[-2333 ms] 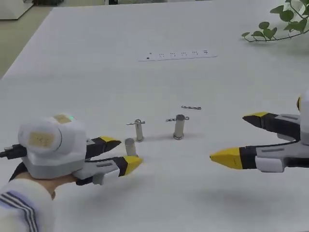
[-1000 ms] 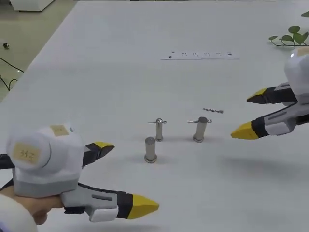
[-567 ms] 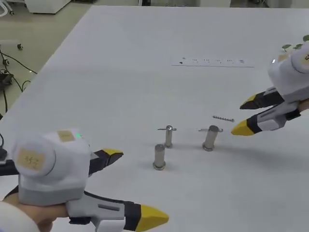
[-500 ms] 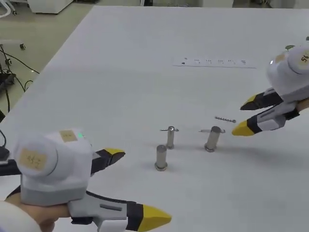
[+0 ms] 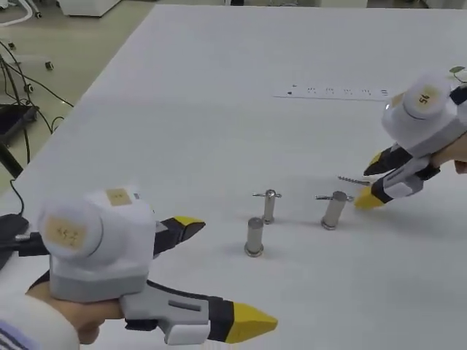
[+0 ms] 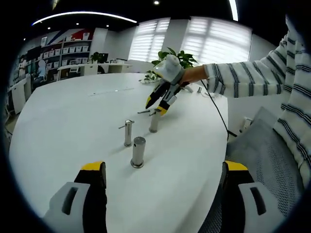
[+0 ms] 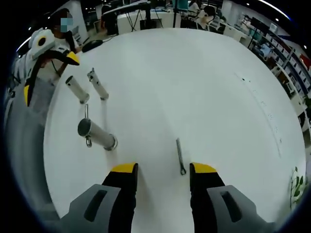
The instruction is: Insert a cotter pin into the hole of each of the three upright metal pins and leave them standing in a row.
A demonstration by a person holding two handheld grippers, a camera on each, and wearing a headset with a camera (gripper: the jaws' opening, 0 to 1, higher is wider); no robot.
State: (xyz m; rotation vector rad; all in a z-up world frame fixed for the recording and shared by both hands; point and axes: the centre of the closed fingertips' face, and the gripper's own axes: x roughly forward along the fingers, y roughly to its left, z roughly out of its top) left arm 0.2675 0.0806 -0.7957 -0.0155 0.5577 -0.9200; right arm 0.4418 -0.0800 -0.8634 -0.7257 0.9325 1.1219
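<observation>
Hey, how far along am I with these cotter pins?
Two of three done: the middle pin and right pin each carry a cotter pin. In hand: the open right tongs straddle the loose cotter pin on the table. To do: the near pin is bare, standing forward of the row.

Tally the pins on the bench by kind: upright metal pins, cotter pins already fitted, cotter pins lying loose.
upright metal pins: 3
fitted cotter pins: 2
loose cotter pin: 1
Total: 6
</observation>
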